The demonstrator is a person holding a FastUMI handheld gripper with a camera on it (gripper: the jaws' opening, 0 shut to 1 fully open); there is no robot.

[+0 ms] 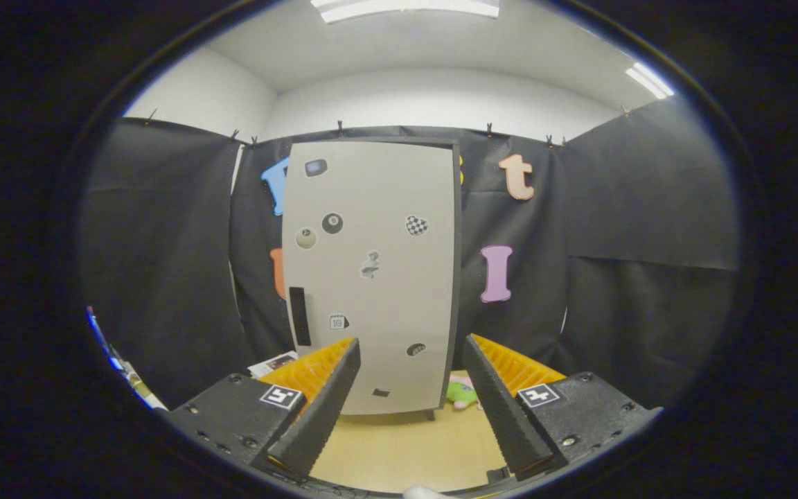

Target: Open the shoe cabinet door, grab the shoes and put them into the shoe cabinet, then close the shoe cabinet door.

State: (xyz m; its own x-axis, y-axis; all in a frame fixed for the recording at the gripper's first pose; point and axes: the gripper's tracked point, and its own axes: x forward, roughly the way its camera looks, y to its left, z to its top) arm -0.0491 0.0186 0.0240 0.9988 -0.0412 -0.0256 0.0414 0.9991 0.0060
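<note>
- Gripper (409, 360): jaws stand wide apart, with nothing between them. Both fingers point toward the cabinet and are clear of it.
- Shoe cabinet (371, 277): a tall pale unit standing upright on the floor against the black cloth wall, straight ahead of the fingers and beyond them. It rests on short legs; one is visible under the right lower corner.
- Cabinet door (385, 208): appears closed, its face flat toward the camera. A dark edge runs down its right side.
- Handle (300, 316): a narrow dark vertical slot on the left part of the door, above the left finger.
- Stickers (332, 223): several small ones scattered across the door, including round ones in the upper left and a checkered one toward the right.
- Shoes (461, 392): a green and pink item lies on the floor beside the cabinet's lower right corner, just left of the right finger and partly hidden by it. Whether it is one shoe or a pair cannot be told.
- Floor (406, 450): light wood-coloured surface, visible between the fingers up to the cabinet's base.
- Papers (273, 363): some printed sheets lie on the floor left of the cabinet, behind the left finger.
- Ceiling lights (406, 7): lit strips overhead.
</note>
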